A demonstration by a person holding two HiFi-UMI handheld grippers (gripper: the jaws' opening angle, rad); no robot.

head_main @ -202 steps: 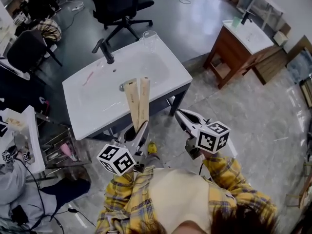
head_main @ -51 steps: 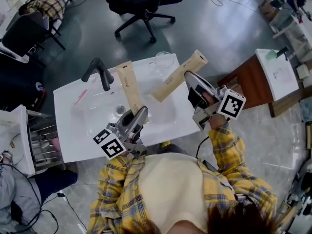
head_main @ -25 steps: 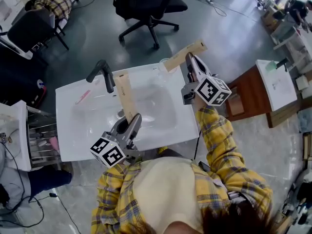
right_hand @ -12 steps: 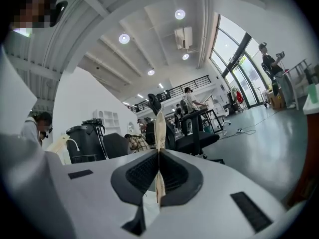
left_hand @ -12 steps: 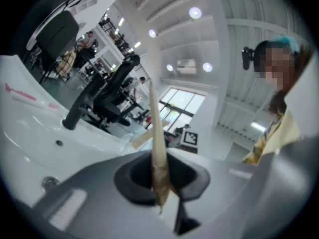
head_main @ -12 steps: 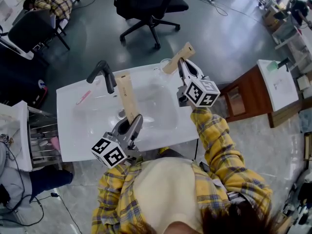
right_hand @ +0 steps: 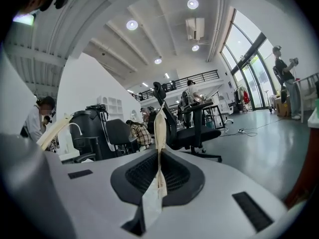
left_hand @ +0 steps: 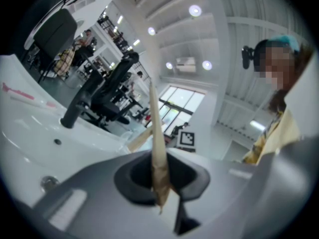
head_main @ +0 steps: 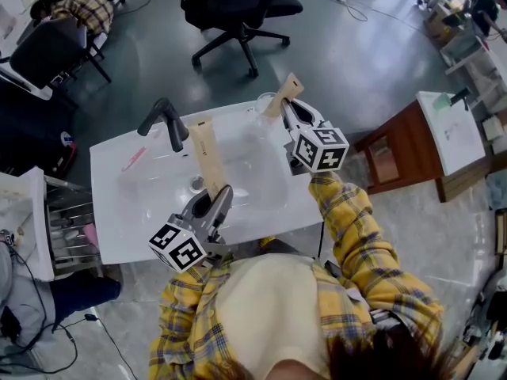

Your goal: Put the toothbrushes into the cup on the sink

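Note:
In the head view my left gripper [head_main: 212, 199] is shut on a tan paper-wrapped toothbrush [head_main: 204, 153] that sticks out over the white sink [head_main: 142, 212] toward the black faucet [head_main: 162, 121]. At the sink's back right corner my right gripper [head_main: 287, 111] is shut on a second wrapped toothbrush [head_main: 283, 93]. Its near part crosses over the clear glass cup [head_main: 261, 104]. In the left gripper view the left gripper [left_hand: 158, 183] holds its packet [left_hand: 155, 143] edge-on. In the right gripper view the right gripper [right_hand: 158, 183] pinches its packet [right_hand: 160, 133] the same way.
A pink toothbrush [head_main: 133, 159] lies on the sink's left ledge. The drain [head_main: 196, 183] sits mid-basin. A black office chair [head_main: 230, 6] stands behind the sink. A wooden cabinet with another basin [head_main: 444, 129] is at the right, a wire rack [head_main: 67, 228] at the left.
My right gripper has carried its wrapped toothbrush leftward and lower, bringing it over the cup. The left gripper and its packet have stayed about where they were.

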